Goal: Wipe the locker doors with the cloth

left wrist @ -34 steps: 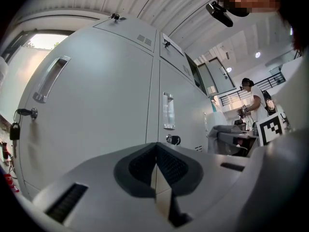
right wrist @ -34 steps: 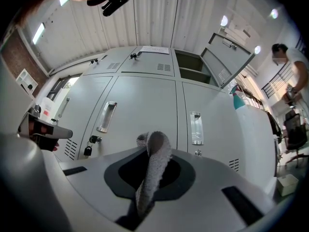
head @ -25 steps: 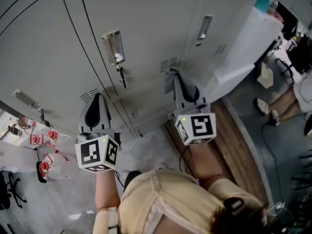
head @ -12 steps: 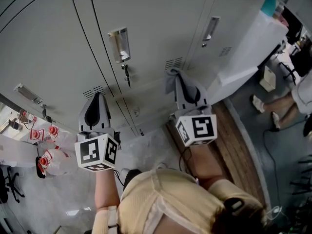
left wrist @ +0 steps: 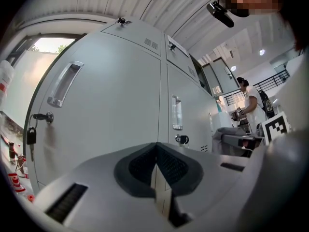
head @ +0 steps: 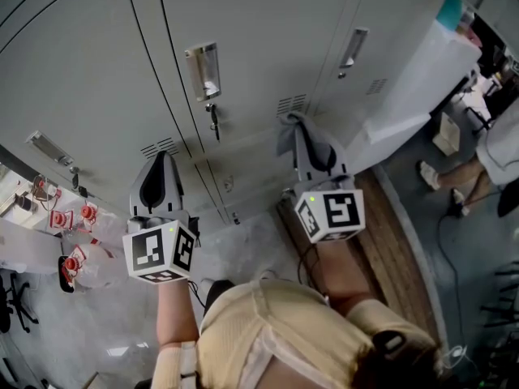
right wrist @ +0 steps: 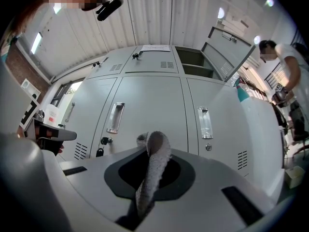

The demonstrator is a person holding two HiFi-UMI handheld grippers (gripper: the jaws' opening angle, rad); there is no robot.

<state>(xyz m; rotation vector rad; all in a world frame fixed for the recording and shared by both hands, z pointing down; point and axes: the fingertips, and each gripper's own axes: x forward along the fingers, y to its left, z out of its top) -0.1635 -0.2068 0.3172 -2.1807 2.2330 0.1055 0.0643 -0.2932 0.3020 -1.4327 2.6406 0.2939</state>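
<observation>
Grey towelling cloth (right wrist: 155, 158) was kept pinched in the right tool (head: 302, 132), barely moved near pale metal locker doors (head: 259, 39), wiping seemingly unstarted; left tool (head: 162, 160) was closed, empty.

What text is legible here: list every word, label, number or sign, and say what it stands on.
No text can be read.
Left marker cube and right marker cube: black-and-white square patterns, no letters or numbers.
Red-labelled containers on the floor: print too blurred to read.
White sheet on the locker top: too small to read.
</observation>
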